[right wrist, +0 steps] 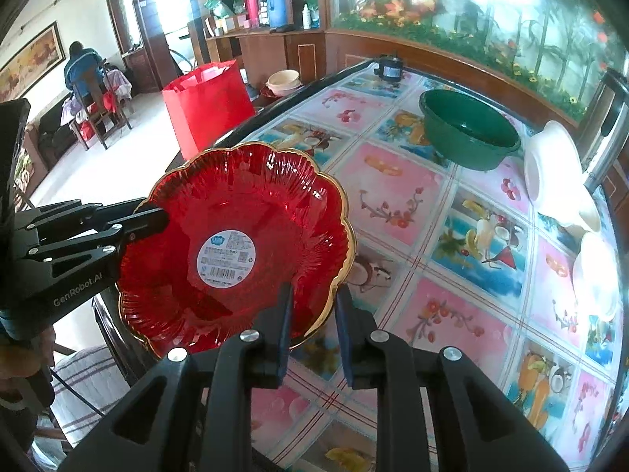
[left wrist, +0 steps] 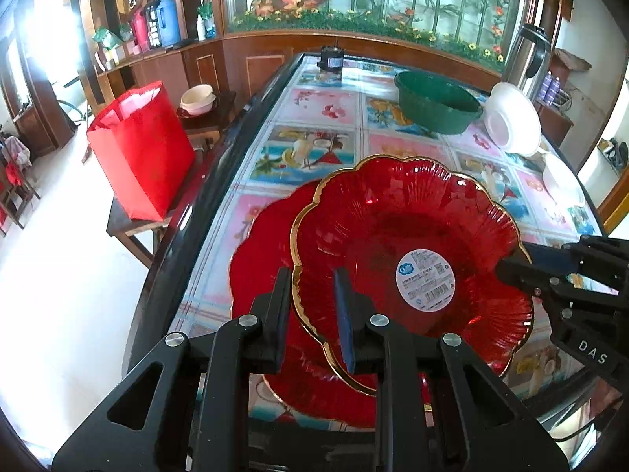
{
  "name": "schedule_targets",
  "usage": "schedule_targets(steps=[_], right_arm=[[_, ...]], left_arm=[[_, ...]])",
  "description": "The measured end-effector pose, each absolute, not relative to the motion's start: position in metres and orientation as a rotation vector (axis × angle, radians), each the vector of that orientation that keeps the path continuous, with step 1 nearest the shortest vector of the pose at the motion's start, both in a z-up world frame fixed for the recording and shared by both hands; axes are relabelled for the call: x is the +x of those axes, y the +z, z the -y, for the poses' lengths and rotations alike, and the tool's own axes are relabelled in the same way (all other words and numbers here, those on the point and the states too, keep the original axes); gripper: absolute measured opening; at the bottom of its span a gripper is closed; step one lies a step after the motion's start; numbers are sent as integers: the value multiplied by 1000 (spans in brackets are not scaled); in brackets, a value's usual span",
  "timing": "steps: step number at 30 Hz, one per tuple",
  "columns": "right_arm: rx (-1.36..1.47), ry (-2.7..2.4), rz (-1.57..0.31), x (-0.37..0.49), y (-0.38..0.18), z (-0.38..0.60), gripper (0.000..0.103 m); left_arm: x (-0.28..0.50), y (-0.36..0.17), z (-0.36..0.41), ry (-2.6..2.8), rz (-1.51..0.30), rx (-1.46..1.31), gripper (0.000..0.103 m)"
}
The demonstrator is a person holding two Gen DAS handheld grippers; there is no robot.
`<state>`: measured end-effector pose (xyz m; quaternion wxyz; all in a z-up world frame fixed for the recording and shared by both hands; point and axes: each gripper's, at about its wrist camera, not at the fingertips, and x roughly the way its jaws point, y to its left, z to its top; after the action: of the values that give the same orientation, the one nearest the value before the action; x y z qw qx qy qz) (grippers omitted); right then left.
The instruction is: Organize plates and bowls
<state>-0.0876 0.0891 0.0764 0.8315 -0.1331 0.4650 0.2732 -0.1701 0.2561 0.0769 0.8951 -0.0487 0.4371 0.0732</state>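
A red glass plate [left wrist: 393,236] with a gold scalloped rim and a round white label is held in the air, tilted. My left gripper [left wrist: 312,314] straddles its near rim with the jaws partly closed. My right gripper [right wrist: 312,322] straddles the opposite rim in the same way; it also shows at the right of the left wrist view [left wrist: 519,271]. A second red plate [left wrist: 259,259] lies on the table under the held one. A green bowl [left wrist: 436,106] and white bowls [left wrist: 511,118] stand at the far right of the table.
The table [right wrist: 412,196] has a picture-tile cloth and a dark raised edge. A red bag [left wrist: 141,149] stands on a stool left of the table, with cream bowls [left wrist: 198,98] behind it. A steel kettle [left wrist: 528,55] and a small black device [left wrist: 332,59] are at the far end.
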Motion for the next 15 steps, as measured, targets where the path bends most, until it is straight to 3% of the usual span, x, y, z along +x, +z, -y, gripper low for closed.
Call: schedule_targets(steps=[15], right_arm=[[-347, 597, -1052, -86, 48, -110, 25]], left_arm=[[-168, 46, -264, 184, -972, -86, 21]])
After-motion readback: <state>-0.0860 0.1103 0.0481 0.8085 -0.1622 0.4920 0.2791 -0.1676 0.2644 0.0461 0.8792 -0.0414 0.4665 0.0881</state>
